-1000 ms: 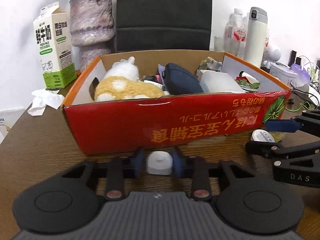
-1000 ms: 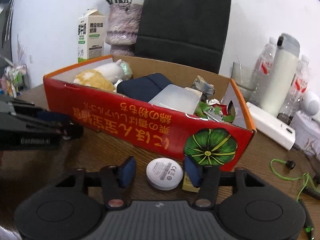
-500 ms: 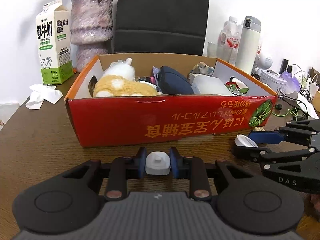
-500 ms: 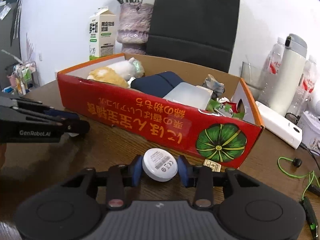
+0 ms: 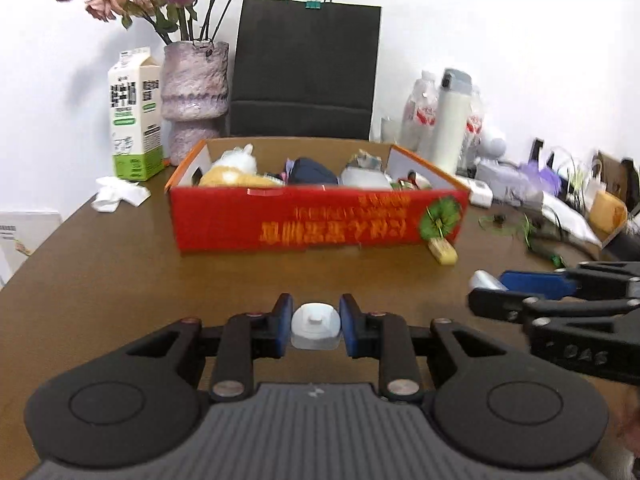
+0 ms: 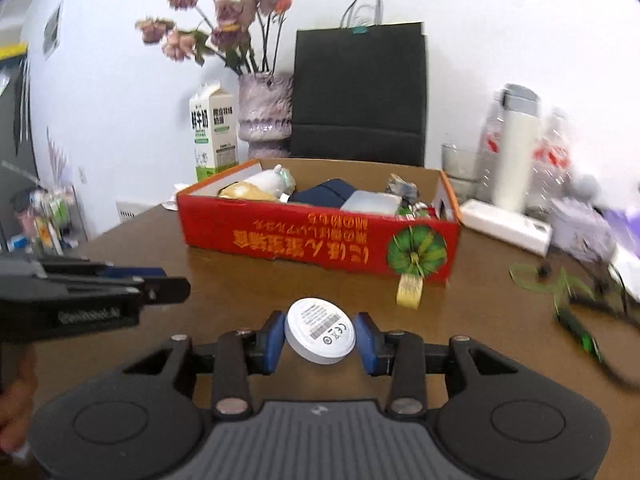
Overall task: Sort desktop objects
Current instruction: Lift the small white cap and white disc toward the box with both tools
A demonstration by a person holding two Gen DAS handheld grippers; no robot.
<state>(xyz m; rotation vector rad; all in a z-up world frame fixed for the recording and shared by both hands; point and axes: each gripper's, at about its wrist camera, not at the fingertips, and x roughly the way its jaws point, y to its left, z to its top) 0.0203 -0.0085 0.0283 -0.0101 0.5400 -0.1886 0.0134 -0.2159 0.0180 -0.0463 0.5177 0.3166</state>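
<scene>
My left gripper [image 5: 316, 326] is shut on a small white plastic piece [image 5: 316, 327] and holds it above the brown table, well in front of the red cardboard box [image 5: 320, 222]. My right gripper [image 6: 320, 338] is shut on a round white puck with a label [image 6: 320, 330], also lifted off the table in front of the box [image 6: 320, 240]. The box holds a plush toy [image 5: 236, 174], a dark pouch [image 5: 310, 172] and other items. The right gripper shows at the right of the left wrist view [image 5: 520, 292]; the left gripper shows at the left of the right wrist view [image 6: 160, 284].
A small yellow packet [image 5: 442, 254] lies by the box's front right corner. Behind the box stand a milk carton [image 5: 134, 116], a vase [image 5: 196, 96], a black paper bag [image 5: 304, 72] and a white flask [image 5: 452, 120]. Crumpled tissue [image 5: 118, 196] lies left. Green cables [image 6: 560, 284] lie right.
Both grippers closed on their objects, then lifted and pulled back from the box. The box now looks smaller and farther, and the yellow packet is uncovered.
</scene>
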